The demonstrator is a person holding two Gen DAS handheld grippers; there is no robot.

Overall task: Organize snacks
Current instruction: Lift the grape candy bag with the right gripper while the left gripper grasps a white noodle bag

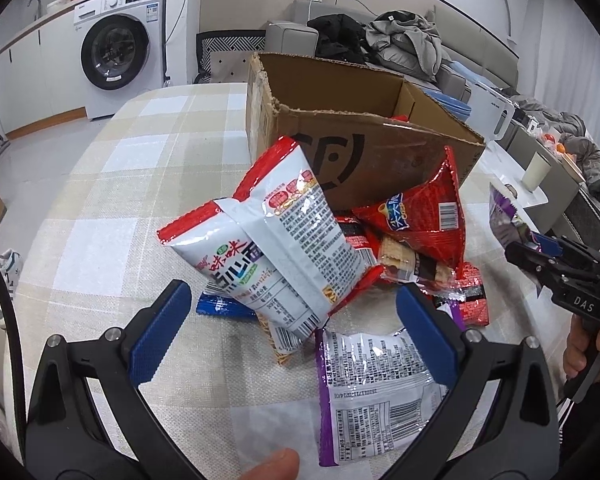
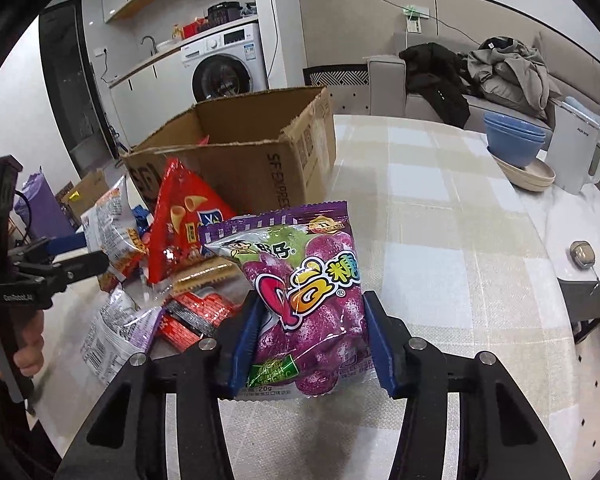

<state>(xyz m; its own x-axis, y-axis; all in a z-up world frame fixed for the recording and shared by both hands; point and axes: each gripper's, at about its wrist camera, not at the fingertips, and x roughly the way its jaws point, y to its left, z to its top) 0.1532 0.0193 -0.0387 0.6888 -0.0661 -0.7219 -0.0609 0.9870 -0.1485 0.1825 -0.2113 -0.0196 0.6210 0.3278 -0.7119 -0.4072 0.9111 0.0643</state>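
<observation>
My right gripper is shut on a purple candy bag, held above the checked tablecloth; its blue pads press both sides. In the left wrist view that gripper and bag show at the right edge. My left gripper stands open over the snack pile, its pads wide apart and touching nothing. A white and red noodle packet leans on the pile between and beyond them. A red cone-snack bag rests against the open cardboard box. A purple-edged packet lies back side up.
The box stands mid-table behind the pile. Blue bowls on beige plates and a white kettle sit at the far right edge. A white cup is on a side surface. A sofa with clothes lies beyond.
</observation>
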